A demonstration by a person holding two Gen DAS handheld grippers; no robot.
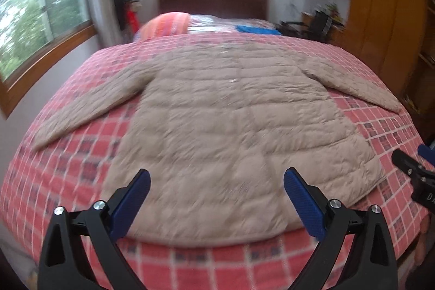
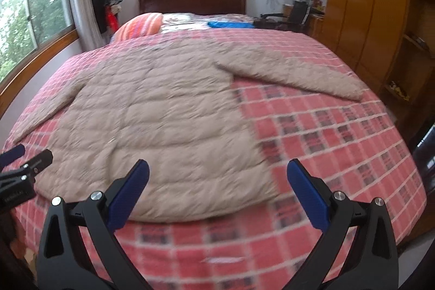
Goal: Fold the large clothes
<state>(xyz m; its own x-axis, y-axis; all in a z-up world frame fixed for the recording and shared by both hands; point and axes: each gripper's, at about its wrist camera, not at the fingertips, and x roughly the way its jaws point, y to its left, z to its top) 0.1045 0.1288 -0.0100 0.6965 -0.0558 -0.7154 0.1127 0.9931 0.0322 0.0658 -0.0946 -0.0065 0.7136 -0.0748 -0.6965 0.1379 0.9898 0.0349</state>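
A beige quilted jacket (image 1: pixel 217 116) lies flat on the bed, both sleeves spread out to the sides, hem towards me. My left gripper (image 1: pixel 217 181) hovers open above the hem, nothing between its blue pads. The right gripper's tip (image 1: pixel 407 167) shows at the right edge of the left wrist view. From the right wrist, the same jacket (image 2: pixel 163 116) fills the left and middle. My right gripper (image 2: pixel 218 173) stands open over the jacket's lower right corner, holding nothing. The left gripper (image 2: pixel 27 162) pokes in at the left edge there.
The bed carries a red checked cover (image 1: pixel 380 127) (image 2: pixel 339 143). A striped orange pillow (image 2: pixel 141 26) and a blue cloth (image 2: pixel 231 24) lie near the headboard. A wooden wardrobe (image 2: pixel 364 4) stands along the right side, windows (image 1: pixel 40 12) on the left.
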